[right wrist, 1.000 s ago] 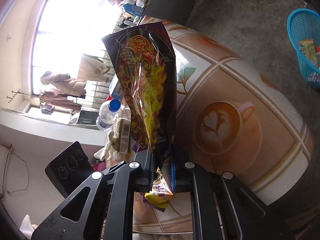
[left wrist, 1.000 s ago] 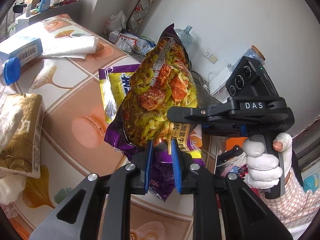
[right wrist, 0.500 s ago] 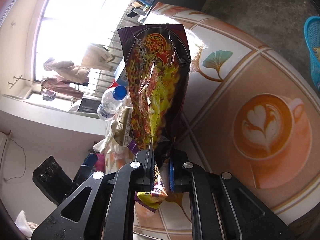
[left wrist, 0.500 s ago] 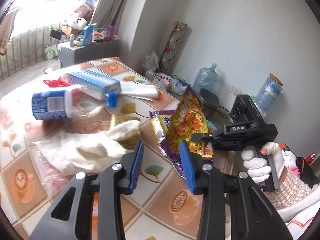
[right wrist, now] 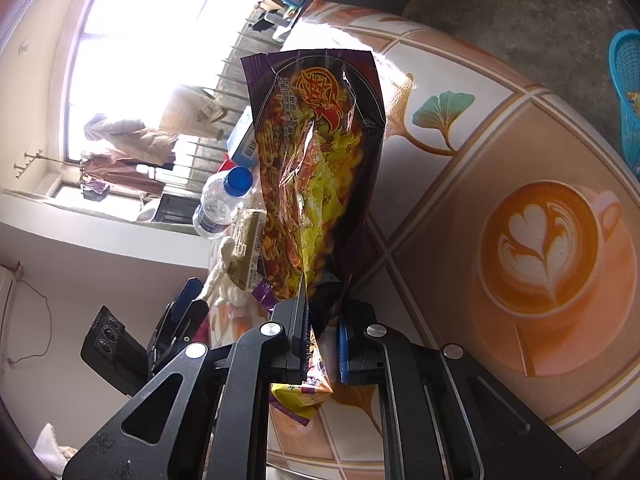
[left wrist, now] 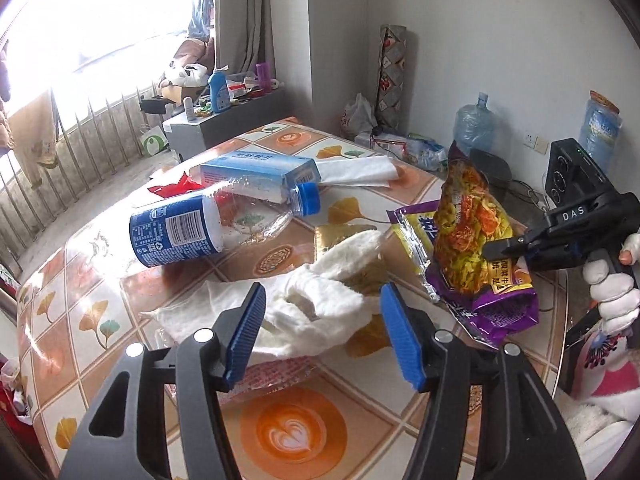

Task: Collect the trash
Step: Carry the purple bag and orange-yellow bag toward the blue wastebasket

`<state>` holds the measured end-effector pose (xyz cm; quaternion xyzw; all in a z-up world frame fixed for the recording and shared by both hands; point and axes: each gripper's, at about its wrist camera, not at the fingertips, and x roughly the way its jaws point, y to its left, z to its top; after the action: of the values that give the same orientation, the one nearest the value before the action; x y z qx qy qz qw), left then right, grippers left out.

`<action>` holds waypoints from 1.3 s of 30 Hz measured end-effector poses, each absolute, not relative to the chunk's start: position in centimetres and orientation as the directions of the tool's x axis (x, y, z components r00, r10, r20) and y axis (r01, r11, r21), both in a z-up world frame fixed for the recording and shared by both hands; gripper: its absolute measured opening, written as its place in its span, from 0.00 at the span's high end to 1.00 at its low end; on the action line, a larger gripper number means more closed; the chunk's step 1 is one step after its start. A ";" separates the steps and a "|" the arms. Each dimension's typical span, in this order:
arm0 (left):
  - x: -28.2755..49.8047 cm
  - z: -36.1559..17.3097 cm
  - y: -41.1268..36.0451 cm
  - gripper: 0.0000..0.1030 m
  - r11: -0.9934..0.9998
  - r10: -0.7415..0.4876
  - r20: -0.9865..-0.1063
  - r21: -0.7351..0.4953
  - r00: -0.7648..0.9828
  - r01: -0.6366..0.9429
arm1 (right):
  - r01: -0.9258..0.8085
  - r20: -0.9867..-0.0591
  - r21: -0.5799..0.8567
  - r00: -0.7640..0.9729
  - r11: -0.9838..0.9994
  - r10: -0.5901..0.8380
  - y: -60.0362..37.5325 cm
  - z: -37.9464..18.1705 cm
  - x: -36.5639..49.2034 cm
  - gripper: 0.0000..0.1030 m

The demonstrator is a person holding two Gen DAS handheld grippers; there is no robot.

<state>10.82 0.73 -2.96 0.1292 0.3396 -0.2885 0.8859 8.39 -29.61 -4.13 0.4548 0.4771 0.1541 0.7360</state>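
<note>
Left claw [left wrist: 322, 334] over the crumpled tissue [left wrist: 320, 300]

Its jaws, just opened, stand apart, tissue just ahead, lying crosswise on the counter [left wrist: 300, 432]; right claw [right wrist: 322, 344] stays clamped on the snack bag [right wrist: 316, 168].

Right gripper [right wrist: 322, 344]: black, blue-padded jaws clamped on the lower end of a purple and yellow crinkled plastic snack bag [right wrist: 316, 168], held upright above a table with a coffee-cup and ginkgo-leaf patterned cloth [right wrist: 500, 208]. Behind the bag: clear plastic bottle with blue cap [right wrist: 222, 200]; olive-gold packet [right wrist: 246, 252]; white crumpled tissue [right wrist: 224, 276]. Lower left: left gripper [right wrist: 186, 312]. Right edge: blue plastic basket [right wrist: 626, 92].
</note>
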 end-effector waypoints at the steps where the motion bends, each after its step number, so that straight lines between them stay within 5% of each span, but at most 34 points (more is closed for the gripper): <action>1: 11.0 -3.0 0.8 0.44 0.803 -0.424 -0.674 0.030 0.605 0.596 | 0.207 -0.562 0.817 0.498 0.538 0.661 -29.6 -4.1 8.4 0.91; 3: 11.2 -2.9 0.8 0.46 0.806 -0.429 -0.669 0.020 0.608 0.591 | 0.206 -0.562 0.817 0.498 0.539 0.661 -29.6 -4.1 8.4 0.91; 8: 12.0 -3.3 0.7 0.73 0.810 -0.412 -0.696 0.016 0.588 0.587 | 0.204 -0.557 0.820 0.500 0.534 0.664 -29.7 -4.1 8.4 0.91; 14: 12.1 -3.6 1.0 0.89 0.812 -0.404 -0.705 0.018 0.583 0.584 | 0.200 -0.553 0.822 0.501 0.533 0.666 -29.8 -4.2 8.3 0.91; 31: 12.0 4.8 5.6 0.92 0.875 -0.406 -0.530 0.010 0.745 0.483 | 0.201 -0.535 0.834 0.519 0.513 0.667 -30.5 -4.3 7.9 0.91; 39: 11.3 9.0 6.6 0.92 0.839 -0.513 -0.432 -0.069 0.742 0.540 | 0.188 -0.506 0.848 0.561 0.495 0.655 -31.8 -3.7 6.8 0.91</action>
<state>11.28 6.57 9.02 0.0302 0.2225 -0.2823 0.9327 6.76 -31.76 -3.66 0.4772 0.4414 0.1571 0.7435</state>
